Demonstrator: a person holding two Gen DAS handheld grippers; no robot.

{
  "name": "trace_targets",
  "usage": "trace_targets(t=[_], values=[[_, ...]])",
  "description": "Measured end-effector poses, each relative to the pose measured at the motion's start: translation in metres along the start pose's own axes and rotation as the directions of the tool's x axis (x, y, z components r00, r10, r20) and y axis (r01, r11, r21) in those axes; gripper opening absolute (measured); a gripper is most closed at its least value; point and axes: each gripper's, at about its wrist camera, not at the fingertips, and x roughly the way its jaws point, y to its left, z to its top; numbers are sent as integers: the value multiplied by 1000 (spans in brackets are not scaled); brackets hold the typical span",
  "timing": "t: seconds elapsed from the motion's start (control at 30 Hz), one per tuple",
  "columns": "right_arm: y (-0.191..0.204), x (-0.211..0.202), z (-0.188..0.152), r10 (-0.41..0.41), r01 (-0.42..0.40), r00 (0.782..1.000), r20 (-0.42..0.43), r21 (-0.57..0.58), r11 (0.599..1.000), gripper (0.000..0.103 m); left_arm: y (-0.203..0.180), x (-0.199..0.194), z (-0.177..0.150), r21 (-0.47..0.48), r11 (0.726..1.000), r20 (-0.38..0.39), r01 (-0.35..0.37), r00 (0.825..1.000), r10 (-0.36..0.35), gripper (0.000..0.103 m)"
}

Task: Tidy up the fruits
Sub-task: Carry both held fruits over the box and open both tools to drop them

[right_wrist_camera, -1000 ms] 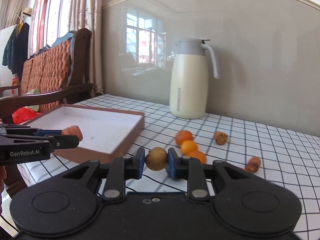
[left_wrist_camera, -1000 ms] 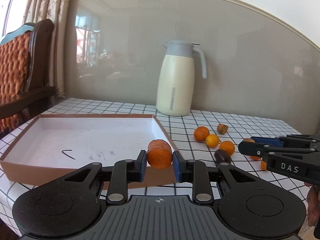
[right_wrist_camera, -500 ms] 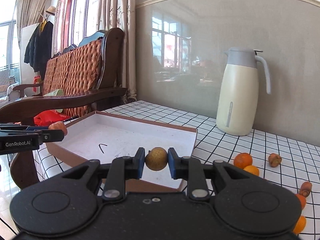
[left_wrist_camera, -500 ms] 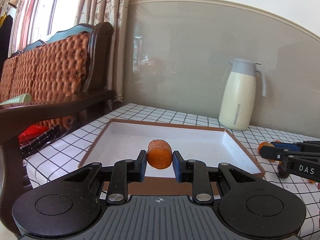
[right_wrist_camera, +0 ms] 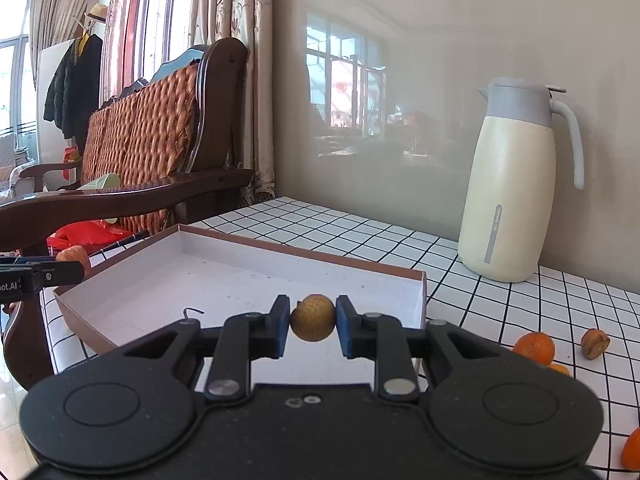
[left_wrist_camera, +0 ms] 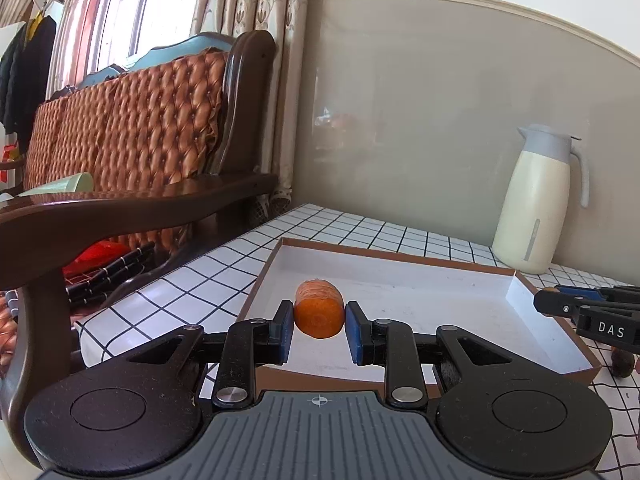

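Over the shallow box (left_wrist_camera: 520,280), the left gripper (left_wrist_camera: 319,330) pinches a carrot chunk (left_wrist_camera: 319,312); the right gripper (right_wrist_camera: 313,326) clamps a small yellowish round fruit (right_wrist_camera: 312,317) above the box's near edge.

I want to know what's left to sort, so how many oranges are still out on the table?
3 show, all right of the box: one whole orange beside a nut, one peeking behind the right gripper's body, one cut by the frame edge. More may be hidden.

I see matt cardboard tray (right_wrist_camera: 416,280), white paper-lined; glossy smooth plastic jug (right_wrist_camera: 510,196) behind it; glossy tiled counter (right_wrist_camera: 352,236); polished wood chair (left_wrist_camera: 132,208) with quilted cloth.
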Motion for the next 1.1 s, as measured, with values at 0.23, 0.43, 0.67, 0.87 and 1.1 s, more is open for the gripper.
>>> trace_targets(t=[0.23,0.43,0.67,0.87,1.1], values=[[0,4,1,-91,93,994,60,-29,995,98,-12,7,1,13,997,52,-71,996,70,101],[-11,-10,-3,-135,140,982,134,-31,990,97,-14,-1,4,5,999,108,-49,993,48,103],[-12,-20,1,-168,171,978,127,-14,985,97,-26,-11,-3,46,991,163,-123,980,114,103],[-14,-29,2,-138,140,986,90,-10,990,97,-43,-24,3,105,988,132,-114,986,100,103],[-22,-65,-7,-151,151,982,113,9,989,97,-48,-40,6,29,999,130,-44,991,40,103]])
